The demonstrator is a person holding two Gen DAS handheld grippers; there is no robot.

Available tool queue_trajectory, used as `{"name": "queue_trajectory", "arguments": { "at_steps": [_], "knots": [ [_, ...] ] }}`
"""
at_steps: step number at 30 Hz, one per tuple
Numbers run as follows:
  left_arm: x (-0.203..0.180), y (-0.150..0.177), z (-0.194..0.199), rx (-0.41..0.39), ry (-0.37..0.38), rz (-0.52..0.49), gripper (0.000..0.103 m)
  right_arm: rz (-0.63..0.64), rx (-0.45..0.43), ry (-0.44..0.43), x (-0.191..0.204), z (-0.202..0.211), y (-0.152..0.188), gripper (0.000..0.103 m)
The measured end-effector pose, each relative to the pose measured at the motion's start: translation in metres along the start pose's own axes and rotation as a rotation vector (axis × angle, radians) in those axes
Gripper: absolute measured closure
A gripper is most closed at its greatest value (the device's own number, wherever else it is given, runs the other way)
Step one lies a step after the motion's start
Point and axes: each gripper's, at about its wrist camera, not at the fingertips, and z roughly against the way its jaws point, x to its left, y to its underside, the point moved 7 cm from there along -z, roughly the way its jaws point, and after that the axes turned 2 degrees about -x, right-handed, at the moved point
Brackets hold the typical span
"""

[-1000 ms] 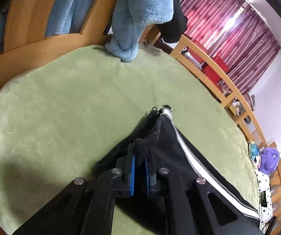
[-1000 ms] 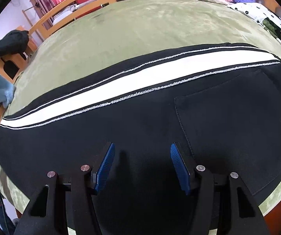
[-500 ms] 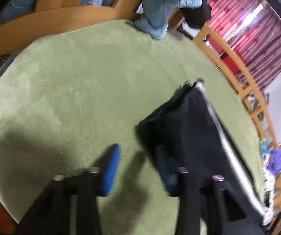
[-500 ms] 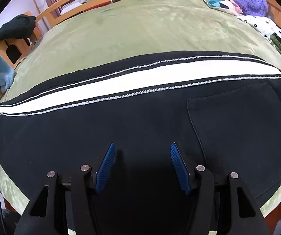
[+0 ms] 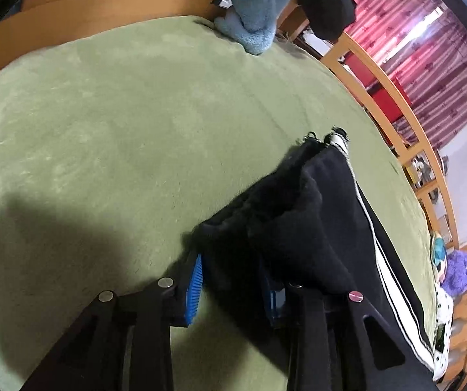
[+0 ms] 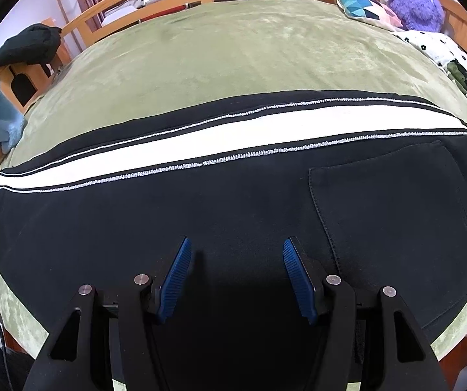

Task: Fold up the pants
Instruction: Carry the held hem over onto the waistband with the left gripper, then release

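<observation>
Black pants (image 6: 233,202) with a white side stripe (image 6: 201,137) lie flat across a green blanket (image 6: 233,49), legs stacked, back pocket to the right. In the left wrist view the cuff end of the pants (image 5: 298,215) is bunched, and my left gripper (image 5: 233,280) is open with the cuff corner lying between its blue pads; the right pad is partly hidden by the fabric. My right gripper (image 6: 235,273) is open and empty, hovering over the middle of the pants near the front edge.
A light blue fleece (image 5: 259,6) hangs at the bed's wooden frame (image 5: 389,97). A black garment (image 6: 25,45) sits on a chair. A patterned pillow (image 6: 367,9), a purple plush toy (image 6: 416,0) and a spotted sheet (image 6: 455,58) lie at the far right.
My left gripper was shut on the cuff a second ago; it opened, let go, and now straddles the cuff corner. My right gripper stayed open and rose slightly above the pants.
</observation>
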Motion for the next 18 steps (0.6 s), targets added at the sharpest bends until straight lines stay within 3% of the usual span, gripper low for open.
{"name": "queue_trajectory", "arguments": {
  "at_steps": [1, 2, 4, 8, 10, 11, 13, 16, 18],
  "knots": [
    [-0.003, -0.001, 0.0, -0.014, 0.003, -0.003, 0.074, 0.0, -0.002, 0.002, 0.0, 0.0, 0.0, 0.044],
    [-0.004, -0.001, 0.0, -0.022, -0.007, -0.013, 0.083, 0.0, -0.004, 0.004, 0.001, 0.001, 0.0, 0.044],
    [-0.008, -0.002, 0.004, -0.032, 0.005, -0.031, 0.091, -0.002, -0.005, 0.007, 0.002, 0.001, 0.0, 0.044],
    [-0.018, -0.019, 0.061, -0.142, 0.096, -0.045, 0.093, -0.002, -0.005, 0.008, 0.003, 0.002, 0.0, 0.044],
    [-0.012, -0.018, 0.063, -0.134, 0.086, -0.036, 0.092, 0.006, -0.009, 0.013, 0.004, 0.002, 0.0, 0.044],
    [-0.003, -0.013, 0.052, -0.11, 0.038, -0.038, 0.092, 0.01, -0.01, 0.016, 0.004, 0.001, 0.001, 0.045],
    [0.017, 0.001, 0.024, -0.018, -0.017, 0.004, 0.092, 0.019, -0.008, 0.02, 0.005, 0.001, 0.001, 0.045],
    [0.026, 0.005, 0.025, -0.016, 0.035, 0.058, 0.082, 0.015, -0.015, 0.002, 0.005, 0.004, 0.002, 0.044],
    [0.024, 0.002, 0.036, -0.015, -0.011, 0.04, 0.068, 0.015, -0.018, 0.001, 0.005, 0.004, 0.001, 0.044]
  ]
}}
